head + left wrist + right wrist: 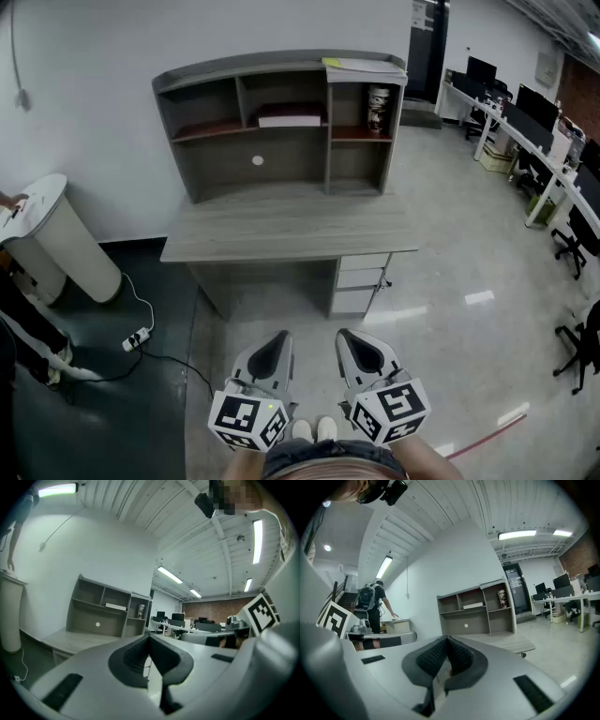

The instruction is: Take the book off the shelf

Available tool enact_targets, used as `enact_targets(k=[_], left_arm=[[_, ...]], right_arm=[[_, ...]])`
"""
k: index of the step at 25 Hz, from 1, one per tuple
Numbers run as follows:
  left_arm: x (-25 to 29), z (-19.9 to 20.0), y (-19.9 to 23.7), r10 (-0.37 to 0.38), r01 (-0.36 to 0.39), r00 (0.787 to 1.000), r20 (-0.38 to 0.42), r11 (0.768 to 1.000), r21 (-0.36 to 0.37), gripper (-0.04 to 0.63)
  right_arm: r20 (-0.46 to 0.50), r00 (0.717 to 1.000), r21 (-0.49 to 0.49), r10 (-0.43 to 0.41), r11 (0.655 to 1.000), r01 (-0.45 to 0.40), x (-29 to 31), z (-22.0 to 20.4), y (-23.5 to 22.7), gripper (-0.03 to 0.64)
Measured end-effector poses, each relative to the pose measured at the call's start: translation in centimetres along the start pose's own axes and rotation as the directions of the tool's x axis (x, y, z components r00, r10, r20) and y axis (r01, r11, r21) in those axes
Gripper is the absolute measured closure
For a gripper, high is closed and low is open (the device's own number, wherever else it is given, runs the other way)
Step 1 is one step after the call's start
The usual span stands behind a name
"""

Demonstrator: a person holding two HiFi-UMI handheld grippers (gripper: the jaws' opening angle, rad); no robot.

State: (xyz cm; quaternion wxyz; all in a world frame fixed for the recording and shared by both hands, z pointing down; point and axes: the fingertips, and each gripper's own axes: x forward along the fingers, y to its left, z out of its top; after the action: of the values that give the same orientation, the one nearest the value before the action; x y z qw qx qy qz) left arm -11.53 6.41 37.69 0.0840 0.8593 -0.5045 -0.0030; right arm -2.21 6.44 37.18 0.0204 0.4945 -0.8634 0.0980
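A white book [289, 119] lies flat on the middle shelf of a grey desk hutch [216, 75]; it also shows as a pale slab, the book [115, 606] in the left gripper view and the book [473, 605] in the right gripper view. Both grippers hang low in front of me, well short of the desk [281, 230]. My left gripper [278, 341] is shut with nothing in it, its jaws meeting at the tip [150, 638]. My right gripper [349, 338] is likewise shut and empty [447, 641]. Both point toward the hutch.
A patterned cup [379, 109] stands in the hutch's right compartment, and papers [361, 66] lie on top. A white rounded stand [52, 239] and a power strip with cable [138, 336] are at left. Office desks and chairs [562, 187] fill the right. A person with a backpack [370, 604] stands by the stand.
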Motion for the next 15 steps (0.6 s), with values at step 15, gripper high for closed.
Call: enact_targets(k=[15], left_arm=[[1.6,-1.0,-0.1,-0.009,0.009,0.999,-0.031,1.0,0.003,0.583]], right_arm=[[-0.02,0.999,0.036,-0.028,0.999,0.029,0.5,-1.0,-2.2,0.614]])
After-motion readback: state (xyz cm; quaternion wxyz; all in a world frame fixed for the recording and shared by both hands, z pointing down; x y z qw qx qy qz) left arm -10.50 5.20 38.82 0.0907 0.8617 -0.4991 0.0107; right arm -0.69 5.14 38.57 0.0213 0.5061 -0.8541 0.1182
